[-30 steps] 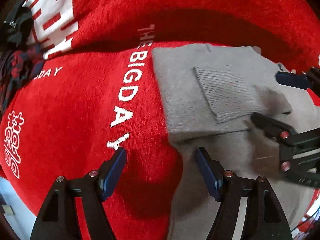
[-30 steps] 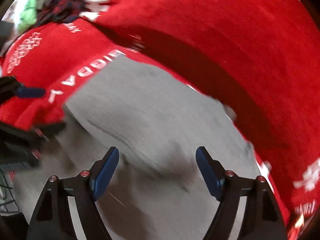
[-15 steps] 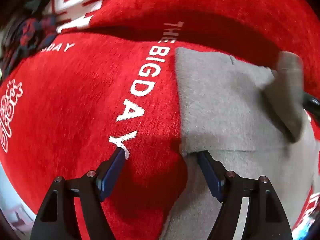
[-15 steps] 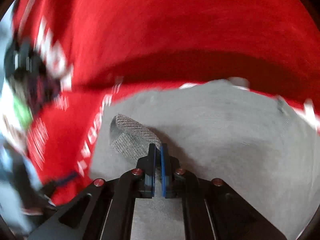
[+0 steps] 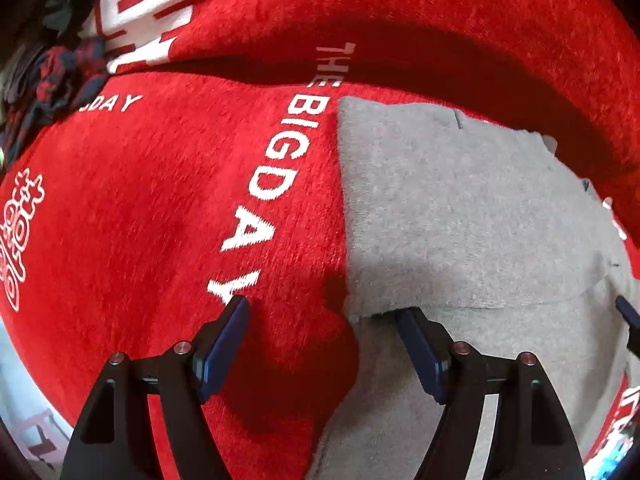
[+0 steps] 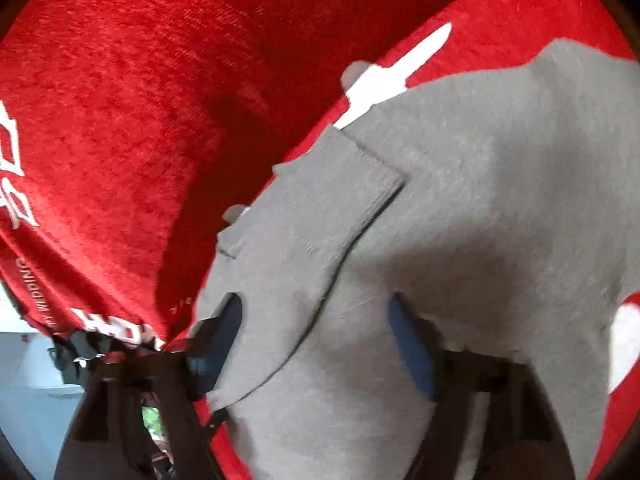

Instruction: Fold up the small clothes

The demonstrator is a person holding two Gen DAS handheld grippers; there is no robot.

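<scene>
A grey knitted garment point(image 5: 460, 208) lies flat on a red blanket point(image 5: 160, 200) printed with white letters. My left gripper point(image 5: 320, 312) hangs open over the garment's left edge. Its right finger sits at a fold line and its left finger is over the blanket. In the right wrist view the same grey garment point(image 6: 500, 180) fills the middle, with a folded sleeve point(image 6: 320, 208) lying across it. My right gripper point(image 6: 314, 304) is blurred and its jaws are opening just above the cloth, with nothing pinched. One right fingertip point(image 5: 628, 316) shows at the left view's right edge.
A pile of dark plaid clothes point(image 5: 52, 76) lies at the blanket's far left corner. A raised red fold of blanket point(image 6: 120, 100) runs behind the garment. Pale floor point(image 6: 32, 380) shows past the blanket's edge.
Half a second ago my right gripper was shut on the ribbed cuff; it swung the sleeve across, rolled, and now stands open with the sleeve lying on the garment. The left gripper barely moved.
</scene>
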